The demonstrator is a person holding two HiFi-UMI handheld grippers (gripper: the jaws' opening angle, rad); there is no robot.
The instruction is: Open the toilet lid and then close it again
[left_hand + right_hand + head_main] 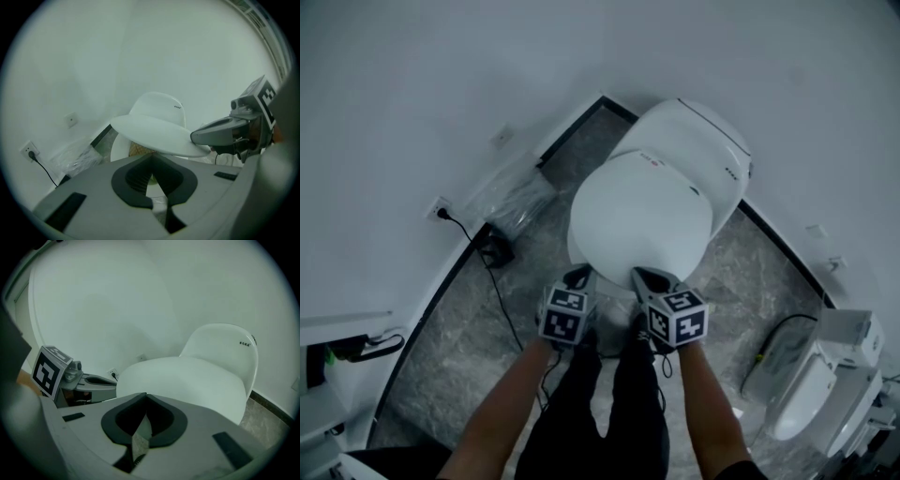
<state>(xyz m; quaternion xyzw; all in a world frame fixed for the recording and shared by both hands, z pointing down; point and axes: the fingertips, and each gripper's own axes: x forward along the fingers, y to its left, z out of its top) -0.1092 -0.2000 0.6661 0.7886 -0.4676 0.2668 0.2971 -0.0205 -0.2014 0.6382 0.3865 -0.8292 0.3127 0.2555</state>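
The white toilet stands against the curved wall with its tank (698,141) behind. Its lid (642,211) is tilted partway up; the left gripper view shows a gap between the lid (154,131) and the bowl (121,149) under it. My left gripper (581,277) and right gripper (651,277) sit side by side at the lid's front edge, both shut with nothing between their jaws. Seen from the left gripper (151,161), the right gripper (220,131) has its tip against the lid's front rim. From the right gripper (146,401), the lid (187,376) fills the middle, with the left gripper (89,380) beside it.
A second toilet (811,403) stands at the lower right. A wall socket (441,211) with a black cable, a clear plastic bag (511,197) and a black box (495,246) lie left of the toilet. The person's legs stand just before the bowl on grey stone floor (450,337).
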